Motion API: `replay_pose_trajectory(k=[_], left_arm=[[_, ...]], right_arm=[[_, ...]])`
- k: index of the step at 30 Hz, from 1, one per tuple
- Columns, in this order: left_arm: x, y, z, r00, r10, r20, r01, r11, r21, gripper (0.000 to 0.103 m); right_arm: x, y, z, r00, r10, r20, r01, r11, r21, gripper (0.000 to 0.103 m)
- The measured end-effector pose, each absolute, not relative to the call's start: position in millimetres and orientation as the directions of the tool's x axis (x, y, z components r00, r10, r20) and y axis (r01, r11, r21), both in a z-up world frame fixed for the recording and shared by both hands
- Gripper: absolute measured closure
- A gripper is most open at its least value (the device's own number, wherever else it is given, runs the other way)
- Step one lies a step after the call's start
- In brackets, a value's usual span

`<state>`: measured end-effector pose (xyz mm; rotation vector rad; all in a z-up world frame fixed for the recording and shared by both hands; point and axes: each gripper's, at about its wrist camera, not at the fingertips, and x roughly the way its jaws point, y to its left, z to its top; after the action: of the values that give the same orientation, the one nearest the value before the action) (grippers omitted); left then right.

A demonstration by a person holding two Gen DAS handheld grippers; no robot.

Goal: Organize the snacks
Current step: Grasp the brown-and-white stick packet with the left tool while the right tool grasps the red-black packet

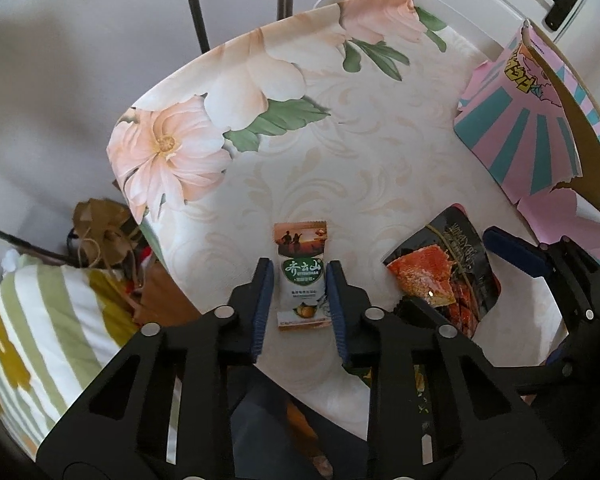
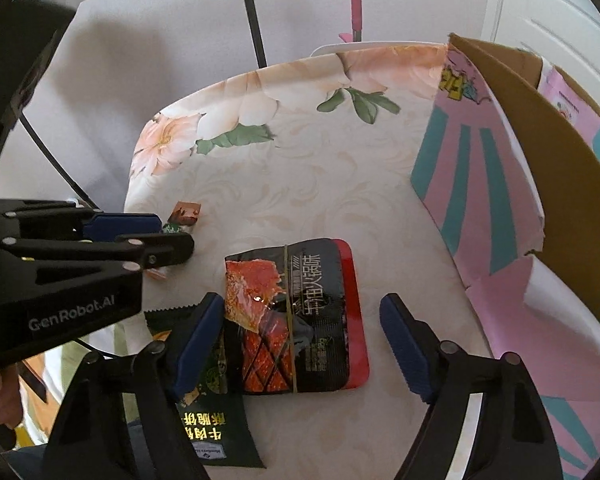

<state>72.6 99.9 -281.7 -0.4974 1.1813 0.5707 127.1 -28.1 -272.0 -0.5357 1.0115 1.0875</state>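
Taking the pink-and-teal cardboard box [image 1: 536, 140] at the table's right edge as the landmark, three snack packets lie left of it on the floral tablecloth [image 1: 340, 140]. Farthest from the box is the small white-and-green packet [image 1: 302, 276], which the left gripper [image 1: 296, 280] straddles with both blue pads touching its sides. Nearer the box lies the black-and-red packet [image 2: 296, 316], framed by the widely spread right gripper [image 2: 300, 332], whose pads stand clear of it. Only the right wrist view shows a third, dark green packet [image 2: 220, 432], partly under the black-and-red one at the table's near edge. Only the left wrist view shows the striped cushion [image 1: 40, 340] and the door handle [image 1: 562, 4].
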Motion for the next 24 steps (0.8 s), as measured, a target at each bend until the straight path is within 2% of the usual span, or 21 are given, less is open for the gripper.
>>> replay_pose_trajectory(k=[2, 8, 12, 24], left_arm=[[73.0, 100.9, -281.6, 0.280, 0.146, -0.949, -0.651, 0.755, -0.075, 0.083], [75.1, 99.9, -280.5, 0.302, 0.124, -0.945, -0.639, 0.763, -0.104, 0.084], [77.3, 100.7, -278.6, 0.314, 0.111, -0.943, -0.632, 0.766, -0.120, 0.084], [78.6, 109.3, -258.1, 0.354, 0.098, -0.930, -0.601, 0.786, -0.146, 0.084]], right_arm=[[124.6, -26.2, -272.3, 0.122, 0.470, -0.874, -0.914, 0.396, 0.085, 0.038], [123.4, -27.2, -270.7, 0.129, 0.481, -0.867, -0.918, 0.388, 0.079, 0.040], [123.0, -31.2, -264.8, 0.131, 0.499, -0.857, -0.917, 0.389, 0.086, 0.047], [123.9, -34.9, -255.6, 0.131, 0.534, -0.835, -0.890, 0.435, 0.138, 0.047]])
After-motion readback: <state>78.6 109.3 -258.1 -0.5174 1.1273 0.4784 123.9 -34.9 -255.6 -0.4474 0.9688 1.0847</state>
